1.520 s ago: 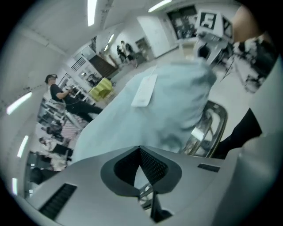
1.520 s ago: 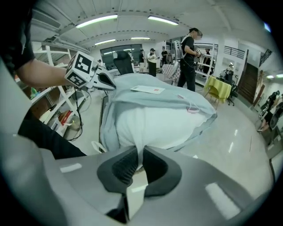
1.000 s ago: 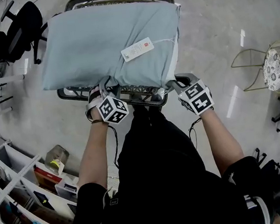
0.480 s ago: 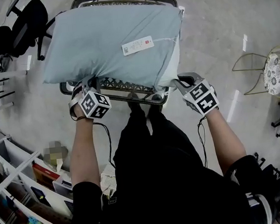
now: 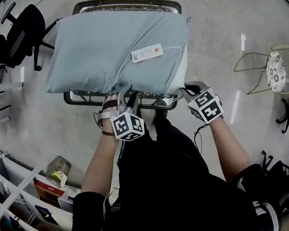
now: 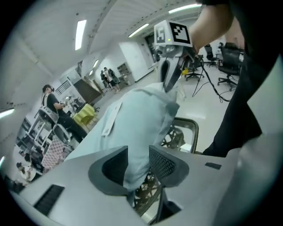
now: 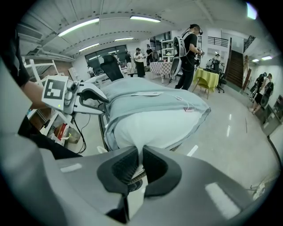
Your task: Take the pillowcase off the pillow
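One plump pillow [image 7: 146, 128]; smooth pale-blue pillowcase [image 5: 106, 44].

No legible text found. White hang tag [image 5: 147, 52] on the pillowcase [image 5: 96, 45], right of centre: print and a red mark (too small to read). Cubes on left gripper [image 5: 124, 94] and right gripper [image 5: 185, 89]: black-and-white square codes only.

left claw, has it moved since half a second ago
Yes. The left claw slid right along the front rail of the rack, from its left corner toward the middle; its jaws have just been opening, with pillowcase between them.
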### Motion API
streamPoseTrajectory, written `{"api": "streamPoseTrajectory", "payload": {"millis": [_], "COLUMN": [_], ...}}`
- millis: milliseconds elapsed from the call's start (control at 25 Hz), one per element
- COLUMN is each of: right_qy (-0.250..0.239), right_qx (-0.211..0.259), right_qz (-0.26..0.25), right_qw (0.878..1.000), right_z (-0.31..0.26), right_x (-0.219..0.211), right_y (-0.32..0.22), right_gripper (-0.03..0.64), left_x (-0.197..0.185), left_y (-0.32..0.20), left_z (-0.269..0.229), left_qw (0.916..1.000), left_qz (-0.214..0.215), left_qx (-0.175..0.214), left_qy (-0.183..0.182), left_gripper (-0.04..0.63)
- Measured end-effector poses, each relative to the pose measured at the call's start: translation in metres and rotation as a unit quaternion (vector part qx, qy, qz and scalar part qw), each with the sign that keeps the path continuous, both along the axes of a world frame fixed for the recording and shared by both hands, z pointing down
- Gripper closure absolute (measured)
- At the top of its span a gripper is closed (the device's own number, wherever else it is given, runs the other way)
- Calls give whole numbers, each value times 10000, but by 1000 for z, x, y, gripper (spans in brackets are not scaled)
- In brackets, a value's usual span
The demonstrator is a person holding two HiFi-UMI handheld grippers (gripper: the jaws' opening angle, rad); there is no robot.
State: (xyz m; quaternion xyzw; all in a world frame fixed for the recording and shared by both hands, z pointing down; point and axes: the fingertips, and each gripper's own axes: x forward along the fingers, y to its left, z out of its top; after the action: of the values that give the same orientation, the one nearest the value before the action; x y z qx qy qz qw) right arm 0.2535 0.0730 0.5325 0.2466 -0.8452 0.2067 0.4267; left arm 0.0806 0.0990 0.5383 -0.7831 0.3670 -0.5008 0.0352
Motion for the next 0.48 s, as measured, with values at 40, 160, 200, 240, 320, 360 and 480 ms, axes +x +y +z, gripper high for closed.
{"api": "streamPoseTrajectory", "payload": {"millis": [40,160,200,240,320,360,480], "right_qy": [-1,10,24,39,77,88,121], "right_qx": [3,36,58,85,148,177,233], "right_qz": [23,121,173,229,295,304,274], "right_qw": [10000,9999,9998,9997,9994,9993,9993], "right_z": [-1,-4,-5,-5,-5,-5,-8], "right_x": [-1,-7,-8,-9,-6,-5,-4], "right_y": [4,15,18,20,20,19,18], "right_gripper": [586,584,583,583,583,583,583], "left_x": [14,26,25,23,16,11,-7], "left_y": [-1,-9,-9,-9,-5,-4,0], "left_z": [4,22,26,27,26,26,27], "left_qw": [9998,9988,9984,9978,9964,9958,9953], "left_qz": [182,442,499,573,745,802,809], "left_qx": [-10,-117,-177,-217,-216,-217,-295], "left_qy": [24,-173,-213,-249,-352,-388,-450], "left_gripper": [447,431,442,472,527,551,583]}}
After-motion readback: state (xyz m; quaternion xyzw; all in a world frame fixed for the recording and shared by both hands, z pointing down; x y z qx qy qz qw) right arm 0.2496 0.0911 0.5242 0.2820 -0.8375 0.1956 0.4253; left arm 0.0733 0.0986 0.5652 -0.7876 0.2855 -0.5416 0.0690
